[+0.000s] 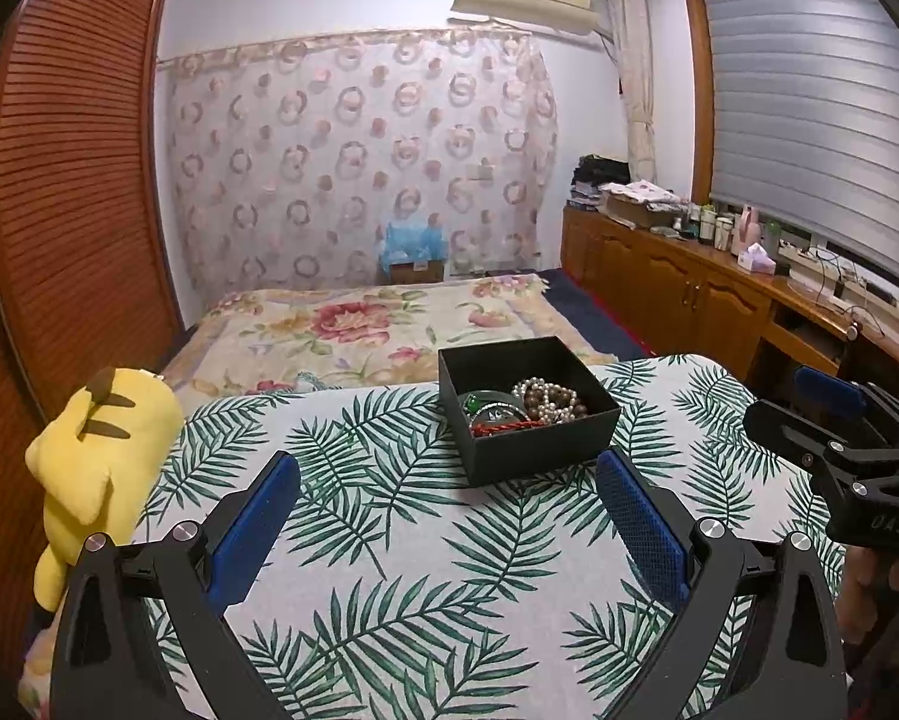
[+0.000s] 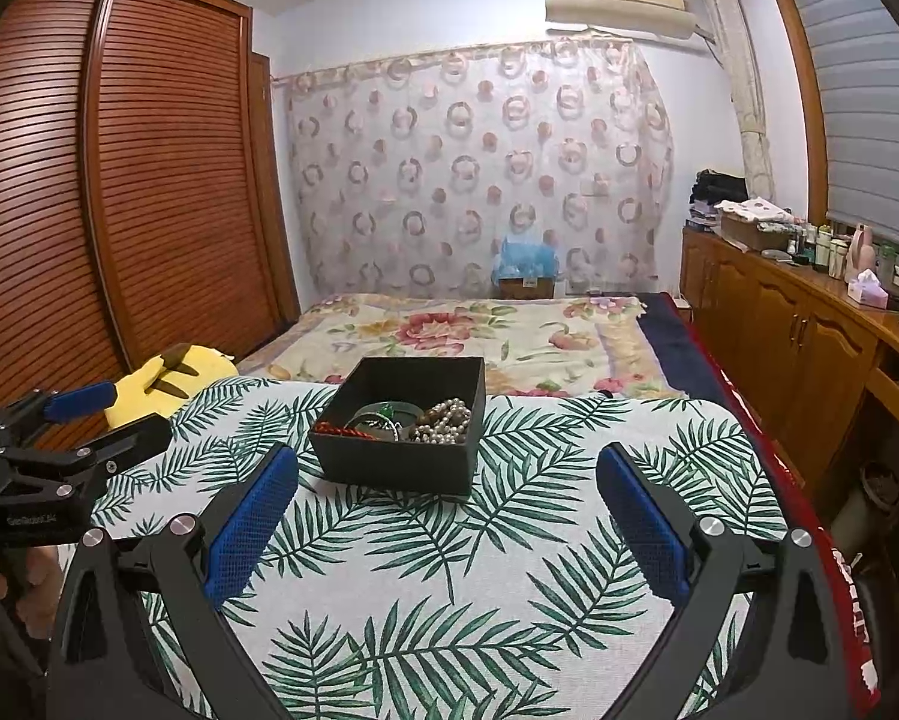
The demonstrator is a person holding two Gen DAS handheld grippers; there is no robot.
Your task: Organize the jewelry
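On the far half of a table covered in a white cloth printed with green palm fronds (image 1: 425, 570) sits the task's thing, a small square black cardboard box (image 1: 527, 411) with no lid, holding a heap of jewelry: a string of pale pearl-like beads (image 1: 545, 399) bunched with brown ones, a red cord bracelet (image 1: 503, 427) and a greenish bangle (image 1: 479, 405), all lying over one another. Both tools hang short of it with nothing held; the left gripper (image 1: 446, 531) has its blue-padded jaws spread wide, and the right gripper (image 2: 446, 531) is spread just as wide in its own view, with the box ahead and slightly left of it. The chief risk, as I judge it, is the tangle: closing on one strand may drag a neighbouring piece up with it, and a light box of this kind could slide or tip on the cloth if a finger catches its rim while the other tool gives no support. Beads also look slippery for flat pads, so a loose pinch may drop a strand onto the patterned cloth, where small pieces would be hard to spot. A yellow plush toy (image 1: 98, 468) rests at the table's left edge. Beyond lie a bed with a floral cover (image 1: 353, 324), a slatted wooden wardrobe door (image 1: 77, 180), a circle-patterned curtain (image 1: 359, 162), and a long wooden cabinet (image 1: 677, 282) under a shuttered window (image 1: 809, 120).
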